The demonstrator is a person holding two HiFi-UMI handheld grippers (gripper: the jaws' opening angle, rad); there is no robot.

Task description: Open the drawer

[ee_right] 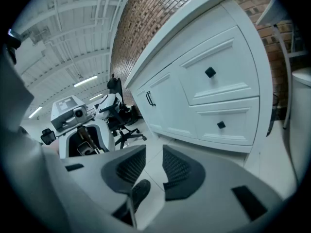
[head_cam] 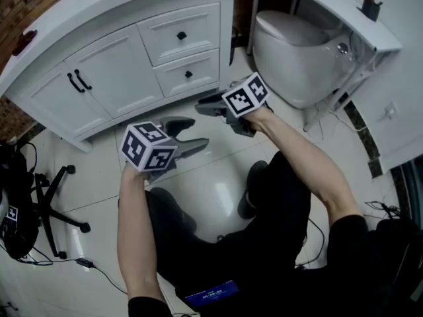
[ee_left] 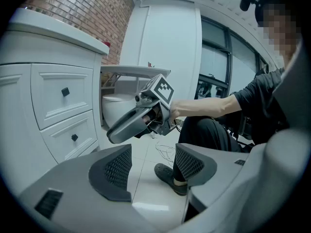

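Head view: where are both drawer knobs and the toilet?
upper drawer knob (head_cam: 182, 35), head view, centre of the black knob.
lower drawer knob (head_cam: 188, 74), head view, centre of the black knob.
toilet (head_cam: 294, 45), head view, top of its white lid.

No legible lettering, blue tag by the person's legs, print too small

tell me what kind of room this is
Likely a bathroom mock-up inside a lab or workshop: a white vanity stands with a toilet beside it, yet the right gripper view shows a bare industrial ceiling beyond.
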